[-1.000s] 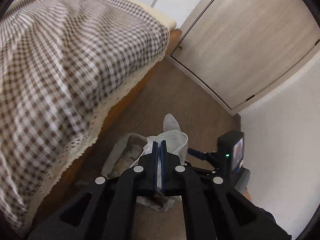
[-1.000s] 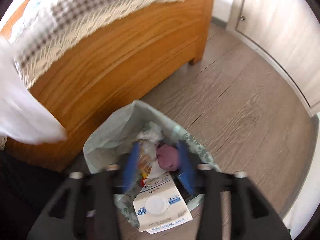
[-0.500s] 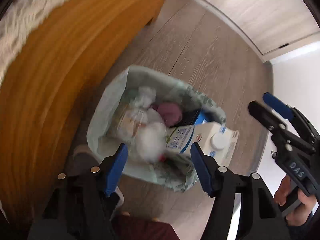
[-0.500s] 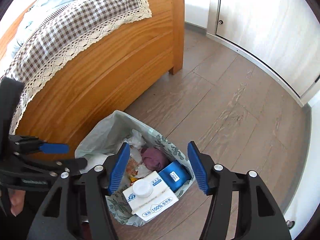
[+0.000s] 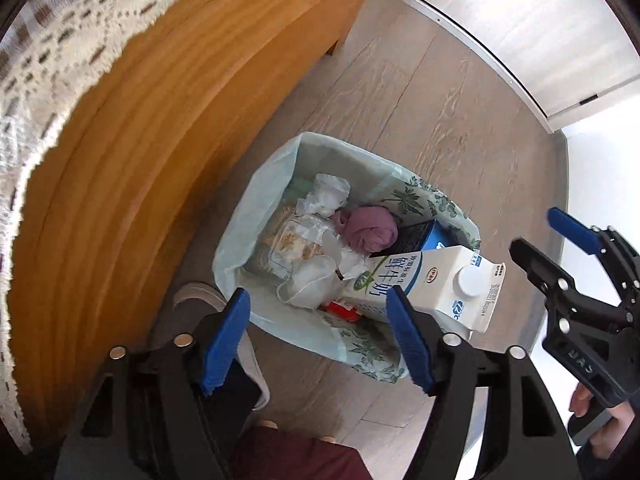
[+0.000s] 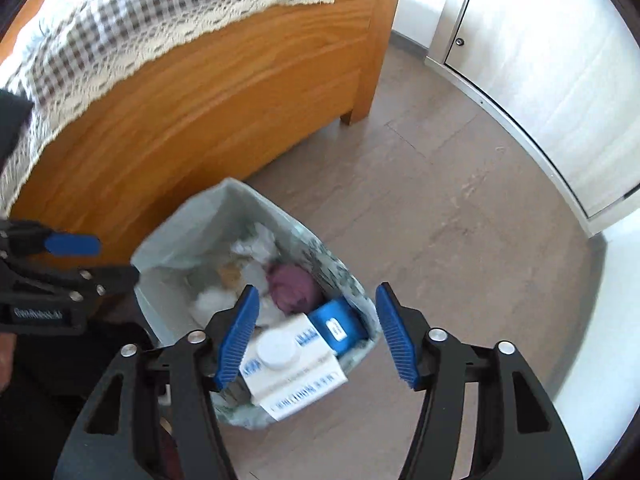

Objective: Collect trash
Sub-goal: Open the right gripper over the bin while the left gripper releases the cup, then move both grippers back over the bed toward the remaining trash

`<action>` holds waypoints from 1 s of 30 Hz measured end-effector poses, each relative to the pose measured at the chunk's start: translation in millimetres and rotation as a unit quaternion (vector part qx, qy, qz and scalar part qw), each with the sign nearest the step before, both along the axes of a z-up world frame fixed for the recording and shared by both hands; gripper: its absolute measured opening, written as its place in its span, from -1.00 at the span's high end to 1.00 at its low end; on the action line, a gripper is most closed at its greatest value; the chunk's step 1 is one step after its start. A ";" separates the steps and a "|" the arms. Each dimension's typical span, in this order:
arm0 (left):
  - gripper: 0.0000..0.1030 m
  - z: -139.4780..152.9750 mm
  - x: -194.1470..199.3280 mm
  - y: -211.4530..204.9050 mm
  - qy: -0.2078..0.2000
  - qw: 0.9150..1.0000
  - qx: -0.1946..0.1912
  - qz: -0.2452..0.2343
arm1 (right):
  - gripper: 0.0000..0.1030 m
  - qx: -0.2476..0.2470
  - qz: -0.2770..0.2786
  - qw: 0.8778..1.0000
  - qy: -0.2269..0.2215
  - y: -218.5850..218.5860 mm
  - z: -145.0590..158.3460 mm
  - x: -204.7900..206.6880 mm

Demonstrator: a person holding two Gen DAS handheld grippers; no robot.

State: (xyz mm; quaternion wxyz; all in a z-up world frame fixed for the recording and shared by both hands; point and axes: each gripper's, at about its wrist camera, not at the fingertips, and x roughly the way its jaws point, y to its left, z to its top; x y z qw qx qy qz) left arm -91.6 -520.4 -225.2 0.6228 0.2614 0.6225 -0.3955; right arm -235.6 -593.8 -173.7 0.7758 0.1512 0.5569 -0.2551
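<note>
A home bedroom: a honey-coloured wooden bed frame [image 6: 224, 92] under a brown-checked, lace-edged bedspread [image 6: 132, 20], grey wood-plank floor [image 6: 460, 208], pale wardrobe doors [image 6: 552, 72].

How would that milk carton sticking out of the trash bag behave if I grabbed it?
The milk carton looks like stiff cardboard with flat sides, so it should hold its shape and not roll. It lies tilted over the edge of the soft trash bag, so a nudge might tip it out. Being thrown away, it is probably light, though I cannot see inside.
</note>
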 end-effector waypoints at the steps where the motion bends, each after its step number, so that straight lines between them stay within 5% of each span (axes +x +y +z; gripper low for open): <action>1: -0.38 -0.2 -0.2 2.3 -0.005 1.000 -0.001 -0.002 | -0.25 -0.003 0.002 1.000 0.001 0.7 2.8 -1.9; 17: -0.42 53.1 11.3 25.8 -0.081 0.994 -0.074 0.027 | -0.37 -0.020 0.042 0.998 0.043 30.9 38.2 1.3; 25: -0.52 139.1 16.8 79.1 -0.120 0.969 -0.208 0.048 | -0.37 -0.070 0.052 0.996 0.017 51.1 83.4 13.2; 30: -0.55 185.5 28.1 121.2 -0.136 0.953 -0.259 0.084 | -0.41 -0.094 0.081 0.992 0.012 68.4 103.4 30.9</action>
